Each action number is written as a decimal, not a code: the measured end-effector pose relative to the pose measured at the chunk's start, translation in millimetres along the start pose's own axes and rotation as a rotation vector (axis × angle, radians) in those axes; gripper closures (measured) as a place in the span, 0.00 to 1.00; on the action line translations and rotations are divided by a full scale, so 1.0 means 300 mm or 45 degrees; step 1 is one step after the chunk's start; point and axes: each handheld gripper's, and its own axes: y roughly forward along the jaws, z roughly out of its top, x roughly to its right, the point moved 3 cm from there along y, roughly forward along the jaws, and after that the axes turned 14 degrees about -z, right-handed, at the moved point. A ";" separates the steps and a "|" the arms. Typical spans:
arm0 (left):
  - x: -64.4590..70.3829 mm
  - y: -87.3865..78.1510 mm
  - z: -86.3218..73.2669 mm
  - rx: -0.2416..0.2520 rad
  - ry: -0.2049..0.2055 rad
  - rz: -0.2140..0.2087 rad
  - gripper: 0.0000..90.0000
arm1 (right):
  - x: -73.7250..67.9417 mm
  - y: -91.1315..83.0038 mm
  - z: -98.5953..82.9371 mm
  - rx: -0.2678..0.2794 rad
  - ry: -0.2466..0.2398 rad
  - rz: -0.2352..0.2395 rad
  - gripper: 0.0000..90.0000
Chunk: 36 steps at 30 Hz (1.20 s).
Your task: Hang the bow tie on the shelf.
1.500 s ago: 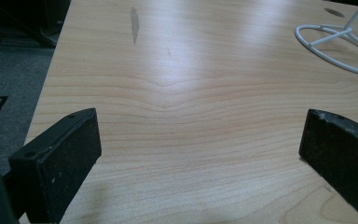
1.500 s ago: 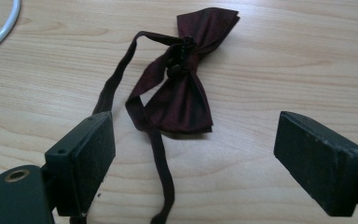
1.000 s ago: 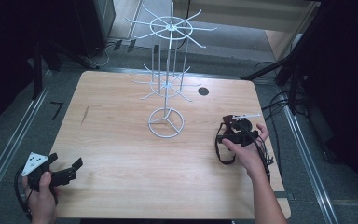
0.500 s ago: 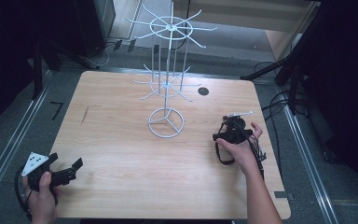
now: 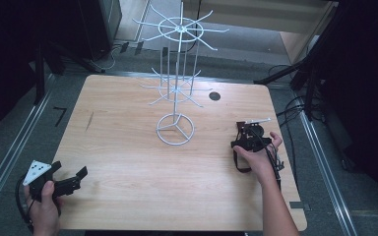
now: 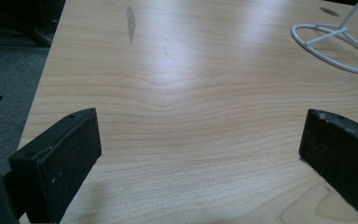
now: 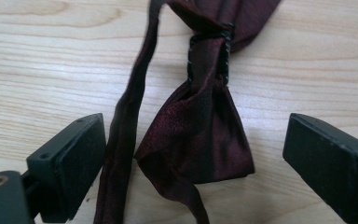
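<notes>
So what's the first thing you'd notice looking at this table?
Probably the tall white wire display rack with spoke-like arms, standing at the far middle of the pale wooden table. Next, the dark red satin bow tie lying flat on the wood between the open jaws of the right claw, near the table's right edge.

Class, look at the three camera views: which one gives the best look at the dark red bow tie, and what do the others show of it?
The right gripper view: the bow tie lies on the table between that gripper's open jaws, its knot band and strap plain to see. The high view shows just a small dark strap loop beside the right gripper.
</notes>
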 end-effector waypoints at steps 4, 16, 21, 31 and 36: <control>0.000 0.000 0.000 0.000 0.000 0.000 0.00 | 0.007 0.007 -0.007 0.001 0.020 0.000 0.16; -0.001 0.000 0.000 -0.005 -0.003 0.002 0.00 | 0.017 -0.005 -0.036 0.094 0.015 0.042 0.70; -0.001 0.000 0.000 -0.005 -0.004 0.003 0.00 | 0.030 -0.022 -0.043 0.177 0.046 0.076 0.91; -0.001 0.000 0.000 -0.004 -0.004 0.004 0.00 | -0.004 -0.087 -0.015 0.326 0.033 0.118 0.96; -0.001 0.000 0.000 -0.004 -0.005 0.003 0.00 | -0.036 -0.139 0.010 0.389 0.000 0.142 0.96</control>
